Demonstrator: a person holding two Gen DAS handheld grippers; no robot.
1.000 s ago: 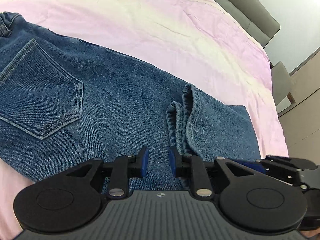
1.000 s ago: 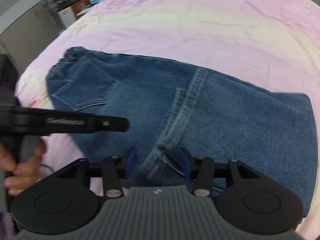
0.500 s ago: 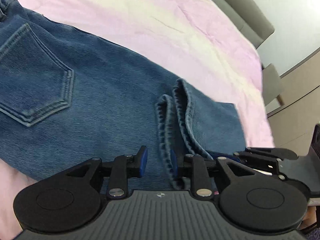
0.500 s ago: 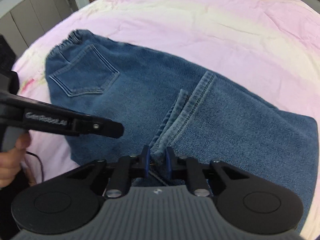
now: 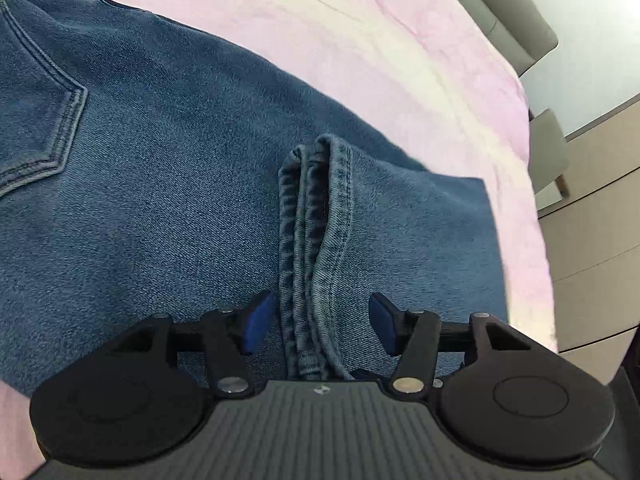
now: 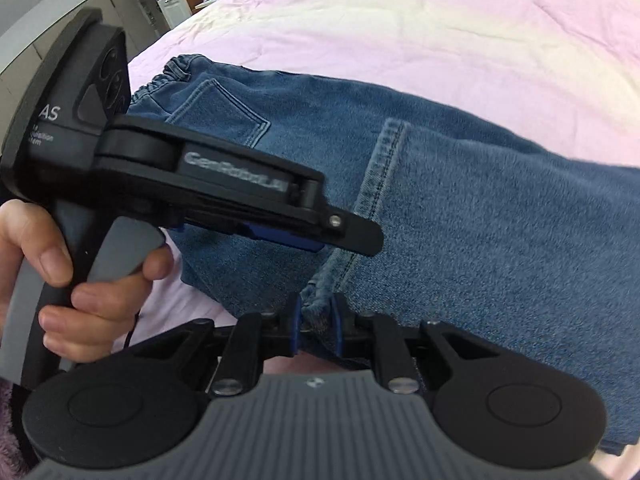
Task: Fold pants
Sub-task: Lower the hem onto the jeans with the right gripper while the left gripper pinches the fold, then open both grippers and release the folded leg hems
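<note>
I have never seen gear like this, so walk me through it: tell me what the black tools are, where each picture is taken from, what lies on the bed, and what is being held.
No robot here: a person holds a hand tool with two fingers, a gripper, in each hand. Each tool carries a wide-angle camera looking out along its fingers, so the black parts at the bottom of each picture are the tool itself.

The left camera shows the left gripper open, its blue pads on either side of the bunched hems, not pinching them.

The right camera shows the right gripper shut on the hems at the near edge. It also shows the left tool from the side, with the person's hand on its handle.

On the pink bedsheet lie blue jeans, folded over on themselves, back pocket up.
</note>
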